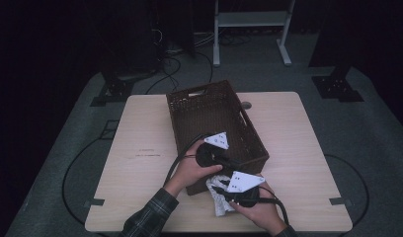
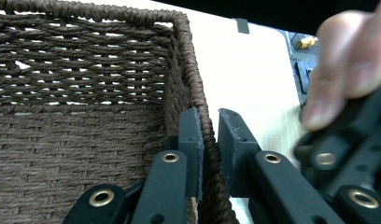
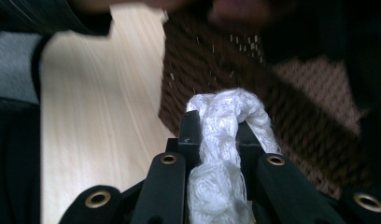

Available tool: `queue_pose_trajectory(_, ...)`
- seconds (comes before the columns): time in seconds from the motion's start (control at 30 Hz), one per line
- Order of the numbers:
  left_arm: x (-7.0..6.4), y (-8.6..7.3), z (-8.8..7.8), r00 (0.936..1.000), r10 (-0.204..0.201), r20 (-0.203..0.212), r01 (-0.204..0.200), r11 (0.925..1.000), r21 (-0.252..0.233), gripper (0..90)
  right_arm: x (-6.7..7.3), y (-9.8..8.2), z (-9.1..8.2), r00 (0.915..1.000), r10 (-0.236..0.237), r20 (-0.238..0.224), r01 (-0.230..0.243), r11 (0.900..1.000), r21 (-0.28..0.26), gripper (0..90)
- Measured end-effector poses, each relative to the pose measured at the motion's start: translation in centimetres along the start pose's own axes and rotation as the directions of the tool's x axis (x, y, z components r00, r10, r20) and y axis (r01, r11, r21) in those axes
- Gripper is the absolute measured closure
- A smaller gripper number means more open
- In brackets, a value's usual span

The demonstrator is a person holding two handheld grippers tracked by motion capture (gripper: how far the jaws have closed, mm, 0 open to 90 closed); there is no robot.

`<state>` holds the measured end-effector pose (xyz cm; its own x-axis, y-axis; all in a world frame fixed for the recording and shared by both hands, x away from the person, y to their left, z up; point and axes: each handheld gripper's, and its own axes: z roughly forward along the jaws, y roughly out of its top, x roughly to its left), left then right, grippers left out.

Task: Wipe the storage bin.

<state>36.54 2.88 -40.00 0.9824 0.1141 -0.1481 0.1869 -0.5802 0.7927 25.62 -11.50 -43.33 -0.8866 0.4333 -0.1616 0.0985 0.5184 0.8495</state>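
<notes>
No legible writing on basket (image 1: 204,111) or cloth (image 3: 226,140).

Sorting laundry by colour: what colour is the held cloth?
White cloth, clearest in the right gripper view.

The white cloth (image 1: 218,201) lies half hidden under the right tool (image 1: 223,190).

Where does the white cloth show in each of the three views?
High view: white cloth at the near table edge, beside the right gripper.
Left gripper view: I can't find it.
Right gripper view: bottom centre, pinched between the jaws.
Shared landmark: the brown woven basket.
</notes>
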Motion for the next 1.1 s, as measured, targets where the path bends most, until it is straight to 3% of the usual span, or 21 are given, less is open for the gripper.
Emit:
queue_pose_trajectory(0.13,0.0,0.0,0.0,1.0,-0.002,0.001,0.002,1.0,0.0,79.3,0.3,1.0,-0.5,0.9997,-0.022,0.004,0.022,0.999,-0.048,77.8)
queue_pose_trajectory(0.33,0.0,0.0,0.0,1.0,0.0,0.001,0.0,1.0,0.003,79.3,0.8,1.5,0.3,0.9996,-0.029,-0.007,0.028,0.998,-0.06,77.8)
queue_pose_trajectory(0.7,0.0,0.0,0.0,1.0,-0.001,0.002,0.001,1.0,0.001,79.3,1.4,0.9,3.6,0.9969,-0.047,-0.063,0.044,0.998,-0.033,78.2)
queue_pose_trajectory(1.1,0.0,0.0,0.0,1.0,-0.001,0.002,0.001,1.0,0.002,79.3,2.2,-1.0,6.6,0.9932,-0.046,-0.107,0.053,0.996,0.067,78.0)
